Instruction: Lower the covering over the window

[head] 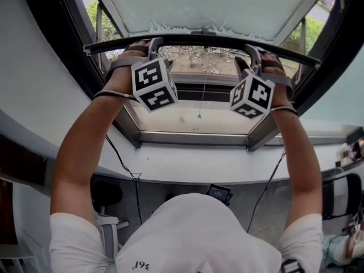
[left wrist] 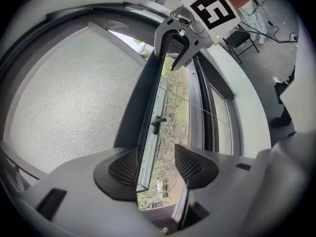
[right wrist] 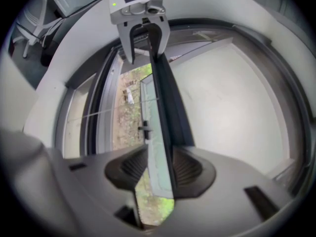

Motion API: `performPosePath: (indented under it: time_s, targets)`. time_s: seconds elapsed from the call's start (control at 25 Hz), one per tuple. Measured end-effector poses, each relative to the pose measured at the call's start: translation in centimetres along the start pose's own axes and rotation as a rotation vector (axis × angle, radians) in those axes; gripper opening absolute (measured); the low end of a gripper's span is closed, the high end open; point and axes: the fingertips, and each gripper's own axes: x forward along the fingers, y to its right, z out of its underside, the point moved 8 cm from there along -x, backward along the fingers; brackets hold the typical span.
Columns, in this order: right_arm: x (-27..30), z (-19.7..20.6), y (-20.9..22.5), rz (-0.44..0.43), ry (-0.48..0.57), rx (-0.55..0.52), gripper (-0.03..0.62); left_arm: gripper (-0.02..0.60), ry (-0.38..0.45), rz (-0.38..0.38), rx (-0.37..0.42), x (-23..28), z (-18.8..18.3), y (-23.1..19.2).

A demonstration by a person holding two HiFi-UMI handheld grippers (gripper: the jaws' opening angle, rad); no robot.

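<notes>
Shade of white mesh roller fabric (head: 205,4) is hanging above its dark straight bottom bar (head: 199,38), running left-right. Right gripper (right wrist: 154,168) is clamping the bar's right end; left gripper (left wrist: 156,164) is straddling its left end, jaws slack.

Above the left tool (left wrist: 155,166) and right tool (right wrist: 159,167), the covering (left wrist: 74,98) is pale grey mesh, its bar (head: 199,40) black; the tools' cubes (head: 153,84) show black-and-white squares.

Left arm (head: 85,144) and right arm (head: 300,152) reach forward, left gripper (left wrist: 155,166) jaws apart, right gripper (right wrist: 155,166) clamped.
</notes>
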Motion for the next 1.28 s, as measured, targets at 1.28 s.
performPosePath:
  time_s: [1.28]
  targets:
    - [1.0,1.0,-6.2,-0.162,-0.048,0.035,0.164,0.228,-0.051,0.143,-0.023,2.3,1.5,5.6]
